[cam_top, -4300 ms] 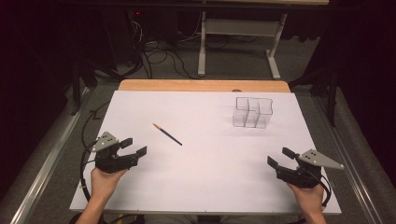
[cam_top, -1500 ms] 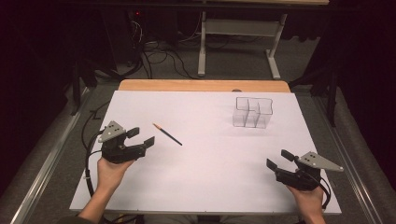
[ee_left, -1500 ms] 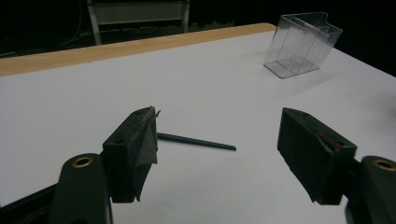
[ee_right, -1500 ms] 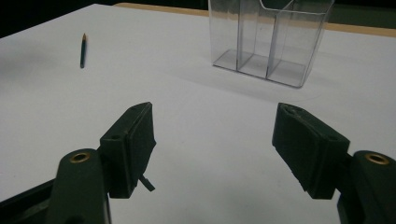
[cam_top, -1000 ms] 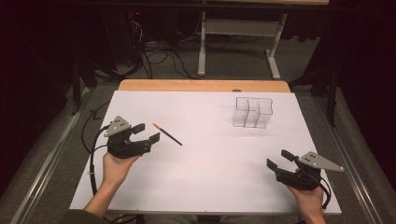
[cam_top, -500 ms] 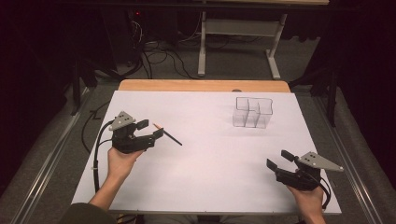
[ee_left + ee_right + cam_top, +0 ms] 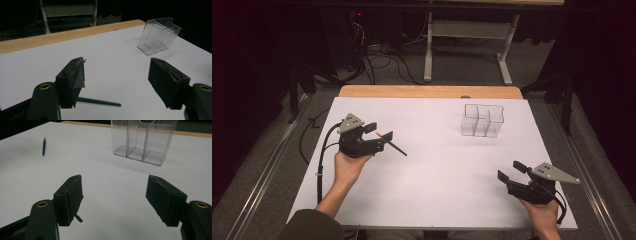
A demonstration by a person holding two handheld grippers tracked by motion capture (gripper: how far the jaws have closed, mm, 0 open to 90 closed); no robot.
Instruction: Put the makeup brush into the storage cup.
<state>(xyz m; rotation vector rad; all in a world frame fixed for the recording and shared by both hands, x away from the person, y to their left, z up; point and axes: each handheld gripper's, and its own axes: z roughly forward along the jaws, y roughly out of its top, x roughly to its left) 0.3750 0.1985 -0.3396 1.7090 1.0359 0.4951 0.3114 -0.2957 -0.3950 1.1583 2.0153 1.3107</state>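
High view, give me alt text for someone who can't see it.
A person's left gripper, jaws open, sits over a dark pencil lying on a white table, not yet closed on it. The right gripper rests open near the table's front right corner. A clear plastic divided holder stands empty toward the back right.

A pencil (image 7: 393, 145) lies on the white table (image 7: 437, 190) toward its left side, with the left gripper (image 7: 378, 134) over its near end. A clear divided holder (image 7: 482, 120) stands far right. The right gripper (image 7: 509, 171) sits at the near right corner, well apart from both.
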